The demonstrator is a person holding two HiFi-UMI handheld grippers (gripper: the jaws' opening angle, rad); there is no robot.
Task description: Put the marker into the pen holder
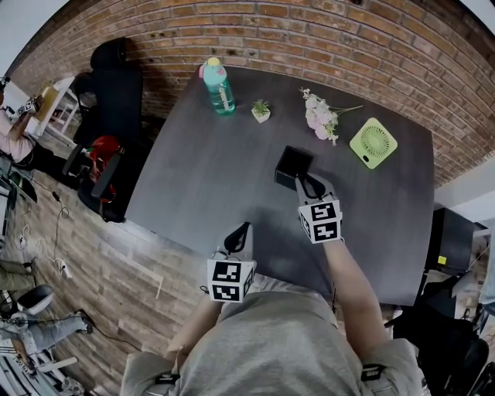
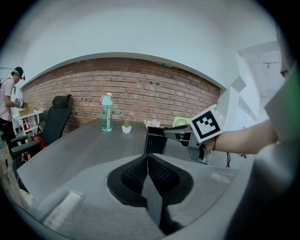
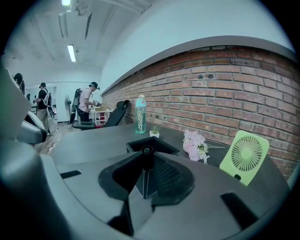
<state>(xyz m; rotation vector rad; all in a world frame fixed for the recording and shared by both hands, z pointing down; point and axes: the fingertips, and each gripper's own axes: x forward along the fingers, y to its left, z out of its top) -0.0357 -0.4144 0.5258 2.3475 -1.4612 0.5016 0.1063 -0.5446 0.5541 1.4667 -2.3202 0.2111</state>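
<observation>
black marker [image 3: 146, 151] gripped in the right gripper's [image 1: 311, 186] fingers, close by the pen holder [image 1: 293, 167] on the bench [image 1: 209, 170]; left gripper's [image 2: 149, 161] fingers pressed together, empty.

A red brick wall [image 1: 232, 23] runs across the 12 o'clock side, behind a dark grey desk [image 1: 209, 170]. Wood-plank floor [image 1: 100, 263] spreads from 7 to 9 o'clock, with cables lying on it. A black office chair [image 1: 116, 85] stands against the bricks at 10 o'clock, a white shelf unit [image 1: 58, 108] just beyond it. In the right gripper view, strip lights [image 3: 71, 52] glow on a pale ceiling [image 3: 140, 28] at 11 o'clock
</observation>
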